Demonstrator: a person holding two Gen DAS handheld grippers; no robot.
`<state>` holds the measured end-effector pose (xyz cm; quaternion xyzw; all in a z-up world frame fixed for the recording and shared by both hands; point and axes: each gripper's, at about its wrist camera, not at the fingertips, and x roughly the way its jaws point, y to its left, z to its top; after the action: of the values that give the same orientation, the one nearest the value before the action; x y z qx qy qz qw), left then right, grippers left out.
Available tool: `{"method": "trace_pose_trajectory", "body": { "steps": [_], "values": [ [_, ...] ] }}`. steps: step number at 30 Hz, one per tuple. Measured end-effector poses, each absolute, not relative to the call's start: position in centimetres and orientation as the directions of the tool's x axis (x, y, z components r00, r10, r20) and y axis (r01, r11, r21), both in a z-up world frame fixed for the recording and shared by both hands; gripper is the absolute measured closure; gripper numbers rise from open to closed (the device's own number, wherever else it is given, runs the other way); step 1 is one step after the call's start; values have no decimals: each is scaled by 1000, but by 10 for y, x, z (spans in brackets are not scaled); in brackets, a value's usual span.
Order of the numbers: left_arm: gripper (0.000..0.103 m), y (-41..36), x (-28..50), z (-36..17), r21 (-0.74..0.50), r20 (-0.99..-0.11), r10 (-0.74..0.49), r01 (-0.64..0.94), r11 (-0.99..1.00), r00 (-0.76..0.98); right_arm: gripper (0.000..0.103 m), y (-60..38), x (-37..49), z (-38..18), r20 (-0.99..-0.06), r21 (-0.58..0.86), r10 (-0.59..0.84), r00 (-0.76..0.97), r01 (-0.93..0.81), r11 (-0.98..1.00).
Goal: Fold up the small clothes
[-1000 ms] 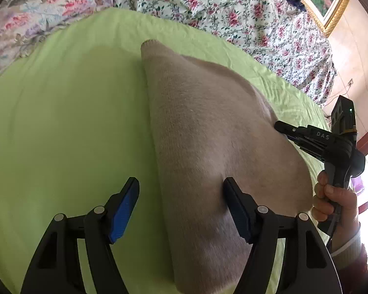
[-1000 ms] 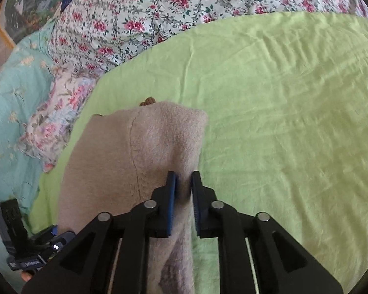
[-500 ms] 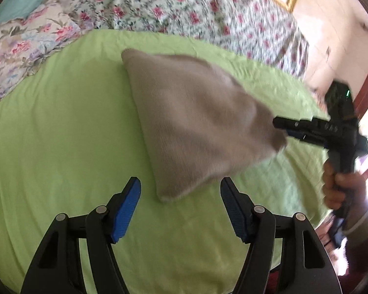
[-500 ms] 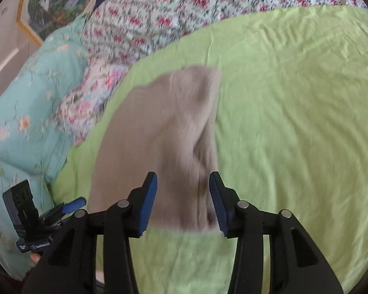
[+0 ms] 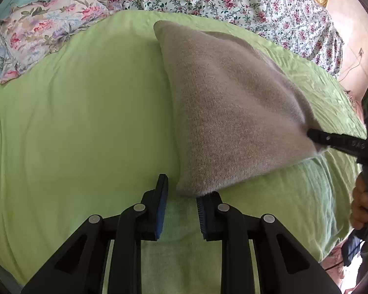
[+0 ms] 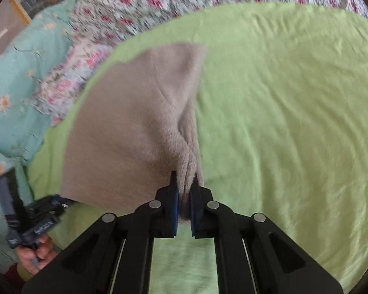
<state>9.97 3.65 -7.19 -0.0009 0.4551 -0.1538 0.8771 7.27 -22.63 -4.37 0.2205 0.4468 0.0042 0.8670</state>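
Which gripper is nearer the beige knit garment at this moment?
Right. The right gripper is clamped on a bunched edge of the beige knit garment. The left gripper is open, its fingers straddling the garment's near corner without gripping it.

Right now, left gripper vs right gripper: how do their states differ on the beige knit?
The right gripper is shut on the beige knit, bunching a corner between its pads; the left gripper is open, with the nearest corner just ahead of its gap and nothing pinched. Fabric wrinkles toward the right gripper but lies smooth near the left gripper. Both are black with blue pads, low over the green sheet.
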Motion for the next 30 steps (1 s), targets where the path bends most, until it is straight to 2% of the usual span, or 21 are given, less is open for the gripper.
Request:
{"method": "trace_pose_trajectory", "body": {
  "steps": [4,8,11,13,16,17,18,20,23,28,30],
  "values": [
    [81,46,93,-58,-180,-790,-334,327,928,515,90,-233,68,-31,-763,421,226,606,200,885],
    [80,58,76,-21,-230,-710,-452,430,873,540,87,-240,57,4,-706,431,193,681,197,881],
    [80,50,79,0,-259,-647,-531,498,828,546,87,-233,73,26,-642,473,239,728,131,871],
    [80,37,88,4,-277,-617,-579,542,793,532,87,-223,89,26,-633,486,268,727,103,868],
    [79,18,115,-13,-323,-636,-610,554,767,473,87,-208,120,6,-658,500,304,689,97,861],
    [79,14,125,-25,-319,-664,-588,536,782,462,87,-206,127,-3,-678,490,294,674,116,864],
    [82,8,135,-40,-300,-708,-546,509,807,448,87,-207,133,-13,-705,460,259,660,148,875],
    [87,7,142,-60,-310,-740,-528,484,818,418,91,-217,139,-33,-717,462,240,654,189,866],
    [88,14,139,-66,-368,-712,-563,460,808,420,103,-229,139,-42,-701,495,239,672,217,842],
    [87,15,135,-65,-383,-706,-558,427,819,436,103,-223,130,-33,-690,493,244,681,195,848],
    [87,16,134,-65,-375,-708,-550,423,825,443,99,-214,116,-24,-688,472,236,686,177,863]
  ]
}}
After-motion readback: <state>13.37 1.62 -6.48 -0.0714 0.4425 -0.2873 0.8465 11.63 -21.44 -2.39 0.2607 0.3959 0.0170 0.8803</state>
